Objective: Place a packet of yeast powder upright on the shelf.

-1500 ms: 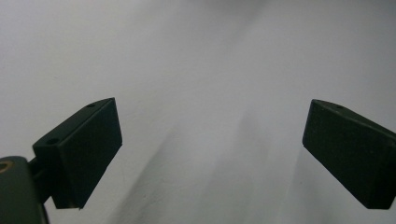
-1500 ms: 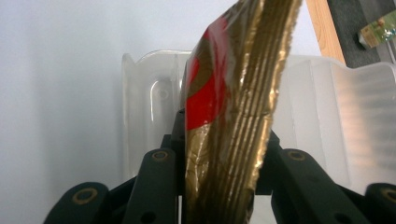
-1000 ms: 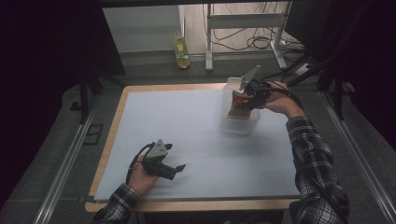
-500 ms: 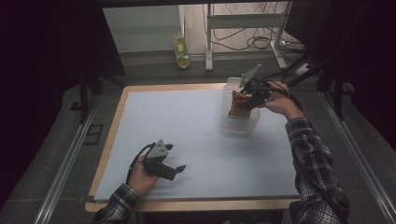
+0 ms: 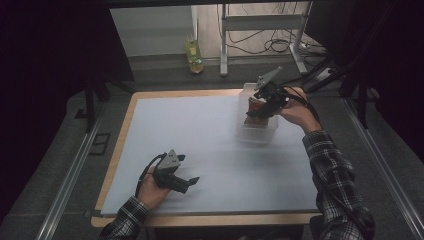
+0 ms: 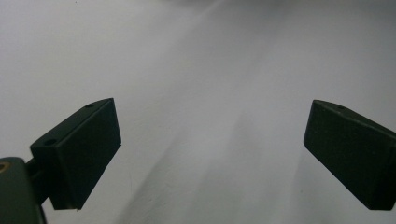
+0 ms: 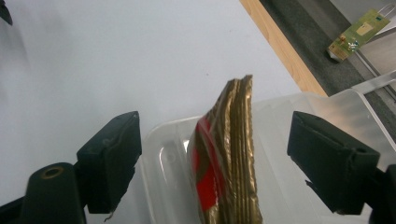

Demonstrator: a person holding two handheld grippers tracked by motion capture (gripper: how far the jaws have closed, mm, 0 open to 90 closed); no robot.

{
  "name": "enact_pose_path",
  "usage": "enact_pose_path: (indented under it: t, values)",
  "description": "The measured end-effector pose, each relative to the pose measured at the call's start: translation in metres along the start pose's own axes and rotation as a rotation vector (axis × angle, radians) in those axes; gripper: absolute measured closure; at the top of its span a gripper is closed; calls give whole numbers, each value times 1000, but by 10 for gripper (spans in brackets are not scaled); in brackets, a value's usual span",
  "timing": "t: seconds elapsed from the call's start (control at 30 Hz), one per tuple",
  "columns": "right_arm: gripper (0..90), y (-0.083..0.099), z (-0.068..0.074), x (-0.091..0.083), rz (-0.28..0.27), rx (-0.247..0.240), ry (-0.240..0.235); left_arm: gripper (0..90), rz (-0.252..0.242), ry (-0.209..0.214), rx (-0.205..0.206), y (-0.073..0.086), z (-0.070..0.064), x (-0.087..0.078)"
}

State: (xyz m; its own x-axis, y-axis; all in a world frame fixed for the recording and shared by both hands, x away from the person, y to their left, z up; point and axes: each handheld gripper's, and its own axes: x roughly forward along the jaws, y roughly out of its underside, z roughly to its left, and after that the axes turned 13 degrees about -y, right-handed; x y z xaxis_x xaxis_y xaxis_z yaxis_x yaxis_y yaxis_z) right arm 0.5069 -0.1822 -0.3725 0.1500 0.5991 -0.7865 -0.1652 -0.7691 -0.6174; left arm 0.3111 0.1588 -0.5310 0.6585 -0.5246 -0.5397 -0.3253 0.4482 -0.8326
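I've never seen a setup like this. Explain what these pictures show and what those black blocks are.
A person sits at a table with a hand-held two-jaw gripper in each hand. The high view looks down from above. The other two views come from cameras riding on the grippers; the black blocks are each gripper's own jaws. The left gripper rests near the table's front edge, its jaws apart over the bare white surface. The right gripper hangs over a clear plastic tub, jaws spread either side of a stack of gold and red packets standing on edge in the tub. The jaws are not touching them, so nothing is held.
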Motion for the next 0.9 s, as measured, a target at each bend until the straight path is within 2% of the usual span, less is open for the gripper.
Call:
enact_pose_path:
  t: [0.4, 0.9]
  values:
    - [139, -8, 8, -1, -72, 43, 43, 51, 18, -24, 19, 0, -1, -1]
    - [135, -10, 25, -6, -127, 65, 49, 35, 28, -37, 42, 0, -3, 0]
